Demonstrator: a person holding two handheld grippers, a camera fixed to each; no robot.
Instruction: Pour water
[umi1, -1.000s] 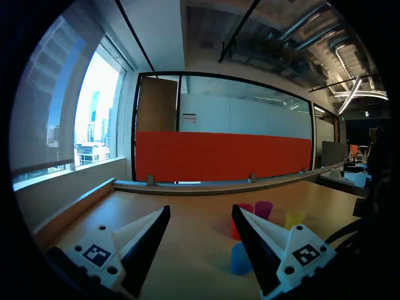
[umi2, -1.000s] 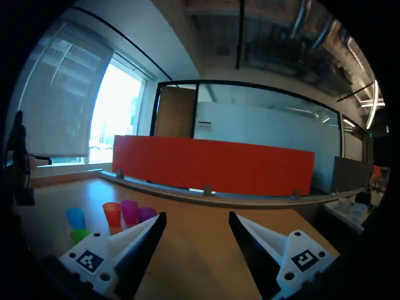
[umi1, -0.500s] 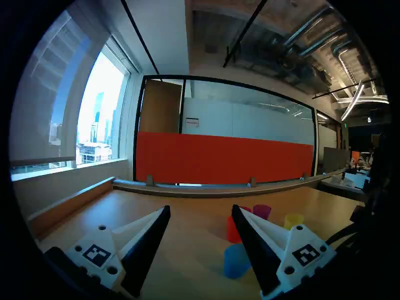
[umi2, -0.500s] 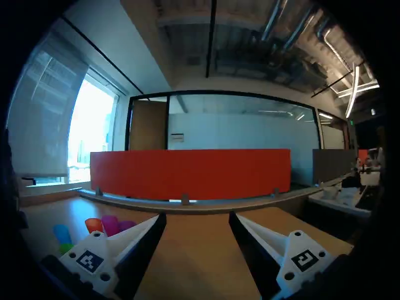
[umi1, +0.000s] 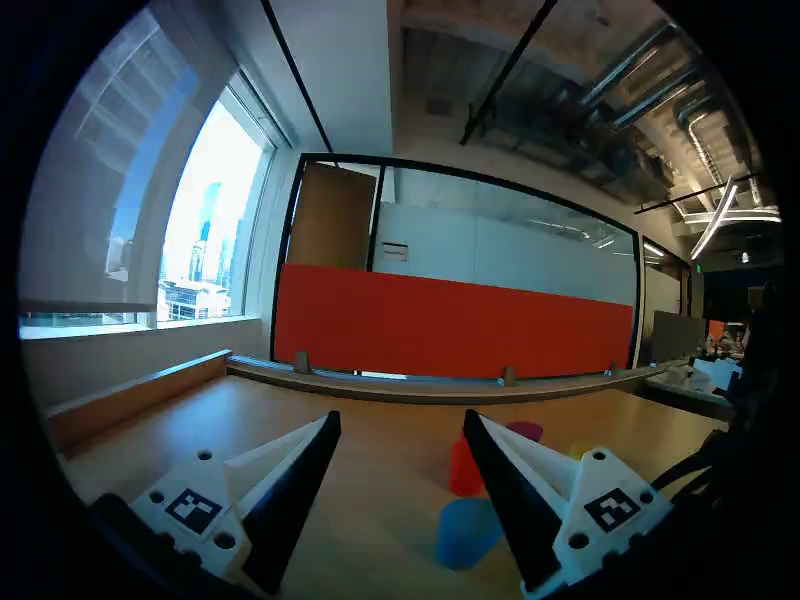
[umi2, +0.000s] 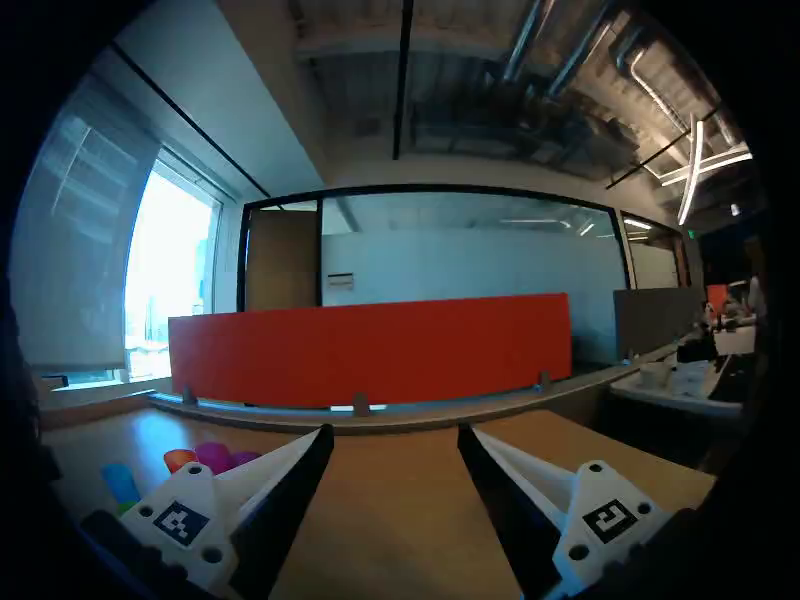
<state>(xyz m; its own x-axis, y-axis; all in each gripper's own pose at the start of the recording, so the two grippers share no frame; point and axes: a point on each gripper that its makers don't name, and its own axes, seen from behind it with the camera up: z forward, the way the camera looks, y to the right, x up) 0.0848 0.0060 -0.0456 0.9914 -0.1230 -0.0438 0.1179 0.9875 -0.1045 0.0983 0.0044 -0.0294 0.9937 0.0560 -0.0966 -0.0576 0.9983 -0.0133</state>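
Note:
In the left gripper view, my left gripper (umi1: 400, 440) is open above a wooden table (umi1: 380, 470), nothing between its fingers. A blue cup (umi1: 465, 530) stands just beyond, beside the right finger, with a red cup (umi1: 458, 466), a magenta cup (umi1: 525, 430) and a yellow cup (umi1: 578, 449) farther back. In the right gripper view, my right gripper (umi2: 395, 450) is open and empty over the table (umi2: 390, 520). Far left there, a blue cup (umi2: 120, 482), a red cup (umi2: 178, 460) and a magenta cup (umi2: 212, 456) peek out behind the left finger.
An orange partition (umi1: 450, 325) runs along the table's far edge, with a glass wall and a wooden door behind. Bright windows (umi1: 200, 250) line the left side. Desks with clutter (umi2: 690, 375) stand at the right.
Both grippers have dropped lower and tilted up: the cups sit lower in both views and more ceiling shows. The right gripper view has also swung to the right, pushing the cups to the left edge.

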